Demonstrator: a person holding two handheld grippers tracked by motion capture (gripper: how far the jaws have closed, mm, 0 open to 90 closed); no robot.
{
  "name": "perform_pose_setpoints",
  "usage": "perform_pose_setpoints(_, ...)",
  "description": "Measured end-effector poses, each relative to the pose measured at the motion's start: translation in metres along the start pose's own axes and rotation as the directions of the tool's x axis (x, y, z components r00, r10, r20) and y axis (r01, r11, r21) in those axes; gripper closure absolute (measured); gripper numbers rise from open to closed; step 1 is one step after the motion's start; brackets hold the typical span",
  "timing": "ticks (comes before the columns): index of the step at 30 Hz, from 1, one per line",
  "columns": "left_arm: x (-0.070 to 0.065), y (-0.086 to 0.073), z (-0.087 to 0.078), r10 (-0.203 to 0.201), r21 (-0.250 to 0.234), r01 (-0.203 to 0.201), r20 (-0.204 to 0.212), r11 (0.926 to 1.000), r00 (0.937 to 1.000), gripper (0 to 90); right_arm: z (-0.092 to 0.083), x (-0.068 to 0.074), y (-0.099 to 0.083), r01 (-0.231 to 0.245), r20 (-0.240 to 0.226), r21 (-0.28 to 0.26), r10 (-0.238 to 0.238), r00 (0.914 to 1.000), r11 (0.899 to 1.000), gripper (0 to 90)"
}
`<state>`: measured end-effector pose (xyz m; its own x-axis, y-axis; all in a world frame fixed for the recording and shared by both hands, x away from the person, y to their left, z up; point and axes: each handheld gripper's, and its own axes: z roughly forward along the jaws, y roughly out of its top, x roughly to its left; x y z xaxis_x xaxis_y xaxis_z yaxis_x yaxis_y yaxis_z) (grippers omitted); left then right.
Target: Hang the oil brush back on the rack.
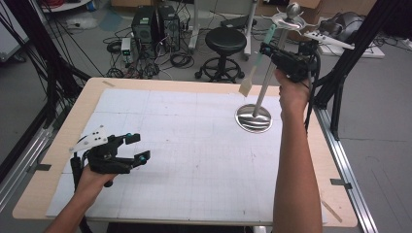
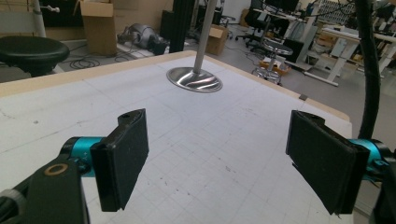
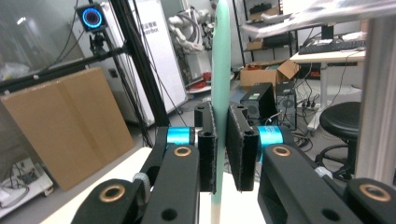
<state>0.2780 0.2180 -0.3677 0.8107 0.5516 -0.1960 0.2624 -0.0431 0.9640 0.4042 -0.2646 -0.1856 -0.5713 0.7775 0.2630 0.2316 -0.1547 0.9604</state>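
A spatula [image 1: 256, 60] with a mint-green handle and a pale blade hangs blade-down above the table's far right. My right gripper [image 1: 265, 48] is shut on its handle, raised well off the table. In the right gripper view the green handle [image 3: 220, 70] stands upright, pinched between the two black pads [image 3: 206, 154]. Just beside it rises a metal stand [image 1: 266, 82] with a round shiny base [image 1: 253, 119] and a hook rack on top [image 1: 289, 19]. My left gripper [image 1: 140, 147] rests low at the table's near left, open, nothing between its jaws [image 2: 224, 158].
A white gridded mat [image 1: 194, 141] covers the wooden table. Black frame posts [image 1: 340, 73] stand at the right edge. Beyond the far edge are a black stool [image 1: 225, 41], computer towers [image 1: 155, 22] and loose cables on the floor.
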Motion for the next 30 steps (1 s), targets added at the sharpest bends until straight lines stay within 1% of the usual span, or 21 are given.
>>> perform_pose_setpoints(2,0.0,0.0,0.001,-0.004,-0.003,0.004,0.0,1.0,1.0,21.7,0.001,-0.002,0.001,-0.006,0.008,-0.001,0.006,1.0,1.0,83.1)
perform_pose_setpoints(4,0.001,0.0,0.001,-0.003,-0.001,0.003,0.003,1.0,1.0,21.7,0.003,-0.003,0.002,0.0,0.016,0.01,0.0,0.9999,1.0,83.2)
perform_pose_setpoints(7,0.001,-0.001,0.002,-0.004,0.001,0.004,0.004,1.0,1.0,21.7,0.004,-0.004,0.0,-0.003,0.016,0.022,0.002,0.9999,1.0,83.2)
perform_pose_setpoints(10,0.001,-0.001,0.002,-0.003,0.003,0.003,0.005,1.0,1.0,21.7,0.004,-0.005,-0.001,-0.012,0.023,0.016,0.012,0.9997,1.0,83.1)
perform_pose_setpoints(11,0.0,-0.001,0.003,-0.001,0.003,0.001,0.005,1.0,1.0,21.8,0.003,-0.007,-0.001,-0.016,0.035,0.017,0.016,0.9993,1.0,83.1)
perform_pose_setpoints(12,0.0,-0.001,0.003,-0.002,0.004,0.002,0.007,1.0,1.0,21.8,0.003,-0.007,-0.001,-0.016,0.035,0.017,0.016,0.9993,1.0,83.1)
perform_pose_setpoints(13,0.0,-0.001,0.003,-0.001,0.007,0.001,0.009,1.0,1.0,22.1,0.003,-0.009,-0.001,-0.017,0.052,0.025,0.016,0.9985,1.0,83.1)
perform_pose_setpoints(16,0.0,-0.002,0.005,0.001,0.01,-0.001,0.01,1.0,1.0,22.2,0.002,-0.011,-0.002,-0.018,0.065,0.031,0.016,0.9978,0.999,82.9)
perform_pose_setpoints(17,0.0,-0.002,0.005,0.002,0.01,-0.002,0.01,0.9999,0.9999,22.2,0.001,-0.011,-0.003,-0.016,0.068,0.025,0.015,0.9975,1.0,81.9)
perform_pose_setpoints(18,0.0,-0.002,0.006,0.001,0.008,-0.001,0.01,1.0,1.0,22.2,0.0,-0.011,-0.004,-0.016,0.072,0.021,0.015,0.9973,1.0,79.3)
perform_pose_setpoints(19,0.0,-0.002,0.005,-0.003,0.003,0.003,0.008,1.0,1.0,22.2,-0.005,-0.009,-0.009,-0.01,0.108,0.005,0.009,0.9941,1.0,58.1)
perform_pose_setpoints(20,0.0,-0.002,0.005,-0.003,0.003,0.003,0.008,1.0,1.0,22.1,-0.005,-0.009,-0.009,-0.01,0.108,0.005,0.009,0.9941,1.0,58.1)
perform_pose_setpoints(21,0.001,-0.003,0.005,-0.006,-0.006,0.006,0.011,1.0,0.9999,22.2,-0.012,-0.009,-0.019,-0.002,0.134,0.004,0.001,0.991,1.0,51.3)
perform_pose_setpoints(22,0.001,-0.004,0.005,-0.01,-0.006,0.01,0.013,0.9999,0.9999,22.2,-0.012,-0.009,-0.019,-0.002,0.134,0.004,0.001,0.991,1.0,51.3)
perform_pose_setpoints(23,0.002,-0.004,0.004,-0.014,-0.006,0.014,0.01,0.9999,0.9999,22.1,-0.016,-0.009,-0.025,0.002,0.145,0.01,-0.003,0.9894,1.0,47.4)
perform_pose_setpoints(24,0.002,-0.005,0.003,-0.011,-0.008,0.011,0.004,0.9999,0.9999,22.1,-0.021,-0.008,-0.032,0.015,0.158,0.014,-0.017,0.9873,1.0,45.9)
perform_pose_setpoints(26,0.004,-0.008,0.001,-0.014,-0.012,0.014,-0.002,0.9998,0.9999,22.0,-0.032,-0.006,-0.047,0.042,0.179,0.033,-0.047,0.9827,0.999,40.0)
perform_pose_setpoints(27,0.006,-0.011,-0.001,-0.019,-0.024,0.019,-0.002,0.9995,0.9998,21.3,-0.043,-0.005,-0.063,0.059,0.189,0.054,-0.068,0.9795,0.997,38.3)
perform_pose_setpoints(28,0.006,-0.011,-0.001,-0.019,-0.024,0.019,-0.002,0.9995,0.9998,20.8,-0.043,-0.005,-0.063,0.059,0.189,0.054,-0.068,0.9795,0.997,38.3)
perform_pose_setpoints(29,0.007,-0.012,-0.002,-0.016,-0.026,0.016,-0.005,0.9995,0.9999,20.8,-0.049,-0.004,-0.071,0.06,0.184,0.052,-0.068,0.9805,0.997,37.6)
perform_pose_setpoints(30,0.008,-0.012,-0.002,-0.016,-0.026,0.015,-0.016,0.9996,0.9998,20.2,-0.059,-0.003,-0.086,0.049,0.161,0.056,-0.058,0.9852,0.997,30.5)
